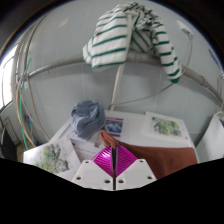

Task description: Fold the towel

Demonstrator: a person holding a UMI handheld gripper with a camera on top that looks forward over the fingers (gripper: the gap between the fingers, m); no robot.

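Jaws drawn narrow: gripper (113, 152) with both magenta pads (106, 162) meeting at the tips, no gap seen between them. Nothing plainly pinched there; whether a cloth edge is caught at the tips cannot be told.

Just off the fingertips toward 3 o'clock, a rust-brown towel (150, 160), lying flat on the pale worktop (135, 135) and touching or nearly touching the right finger. Far edge of it running off toward 4 o'clock, partly hidden low down.

Beyond the fingers at about 11 o'clock, a blue-grey cloth bundle (88, 117), heaped and rumpled, standing taller than the flat things around it, apart from the towel.

Flat on the worktop, several printed sheets: one with a green picture (166, 127) at 2 o'clock beyond the towel, one small sheet (113, 127) straight ahead at 12 o'clock just beside the bundle, and one more (55, 155) at 9 o'clock, near the left finger.

High up at 12 to 1 o'clock, well beyond everything on the worktop, a green-and-white striped garment (128, 40) draped over a thin pole (120, 85), one sleeve hanging down toward 2 o'clock. Slim rails (60, 68) reaching out from the pole area toward 9 o'clock, against a plain light wall (60, 40).
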